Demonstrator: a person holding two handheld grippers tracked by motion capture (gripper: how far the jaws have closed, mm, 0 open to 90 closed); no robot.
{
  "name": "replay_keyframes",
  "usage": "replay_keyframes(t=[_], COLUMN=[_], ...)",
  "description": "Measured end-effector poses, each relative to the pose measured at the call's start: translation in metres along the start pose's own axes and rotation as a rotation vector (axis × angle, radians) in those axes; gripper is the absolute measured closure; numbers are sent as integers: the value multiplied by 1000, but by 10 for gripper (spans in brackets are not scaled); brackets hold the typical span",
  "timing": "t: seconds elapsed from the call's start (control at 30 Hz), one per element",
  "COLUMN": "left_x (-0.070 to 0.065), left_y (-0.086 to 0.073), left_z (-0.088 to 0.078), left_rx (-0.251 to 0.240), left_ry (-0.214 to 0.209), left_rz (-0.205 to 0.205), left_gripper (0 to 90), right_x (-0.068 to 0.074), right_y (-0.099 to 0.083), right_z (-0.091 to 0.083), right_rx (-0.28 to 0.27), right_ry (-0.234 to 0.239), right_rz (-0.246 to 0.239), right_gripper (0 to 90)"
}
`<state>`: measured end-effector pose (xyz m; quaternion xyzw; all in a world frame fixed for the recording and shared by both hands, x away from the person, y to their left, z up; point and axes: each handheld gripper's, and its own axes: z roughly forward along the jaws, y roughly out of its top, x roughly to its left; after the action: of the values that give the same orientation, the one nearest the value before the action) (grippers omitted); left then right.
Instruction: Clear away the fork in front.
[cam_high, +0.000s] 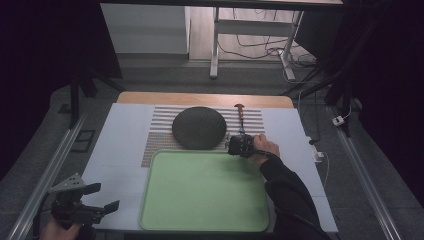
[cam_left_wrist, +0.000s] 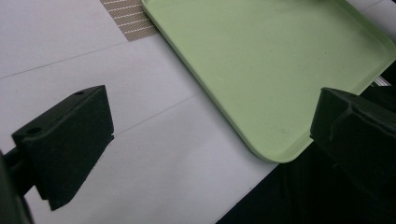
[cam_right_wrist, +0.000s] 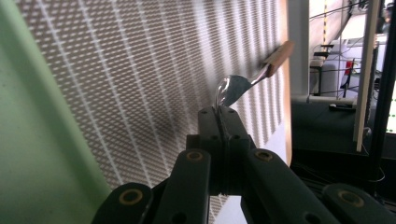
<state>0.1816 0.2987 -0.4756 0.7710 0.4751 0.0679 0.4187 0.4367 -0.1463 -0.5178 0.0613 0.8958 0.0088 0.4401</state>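
Left claw: held low off the near-left corner of the surface, jaws wide apart with nothing between them. The left gripper view looks past both jaws onto bare white covering and the near corner of the tray. It appears parked clear of the work, presumably to leave room for the other hand.

Tray: pale green, shallow-rimmed, nothing in it, lying at the near middle of the surface. Its place directly before the person suggests it is where items are meant to go.

Mat: striped woven placemat beyond the tray, its near edge tucked under or meeting the tray's far rim.

Plate: dark, round, lying flat on the mat, just beyond the tray.

Spoon: metal bowl, brown wooden handle, lying on the mat to the right of the plate, handle pointing away from the person. In the right gripper view the bowl rises straight out of the jaw tips and the handle runs on beyond.

Right claw: reached across the tray's far-right corner, jaws drawn fully together on the near end of the spoon's bowl. Whether the spoon is already lifted off the mat is hard to tell from this angle; it looks to be resting there.
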Motion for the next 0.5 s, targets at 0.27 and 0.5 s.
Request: replay_keyframes(t=[0.27, 0.5], left_x=[0, -1], left_y=[0, 0], left_z=[0, -1], left_rx=[-3, -7], left_ry=[1, -4], left_rz=[0, 4], left_gripper=[0, 0], right_x=[-14, -20], right_y=[-9, -17], right_z=[-21, -42], right_rx=[-42, -82], right_ry=[51, 48], right_rz=[76, 149], right_gripper=[900, 900])
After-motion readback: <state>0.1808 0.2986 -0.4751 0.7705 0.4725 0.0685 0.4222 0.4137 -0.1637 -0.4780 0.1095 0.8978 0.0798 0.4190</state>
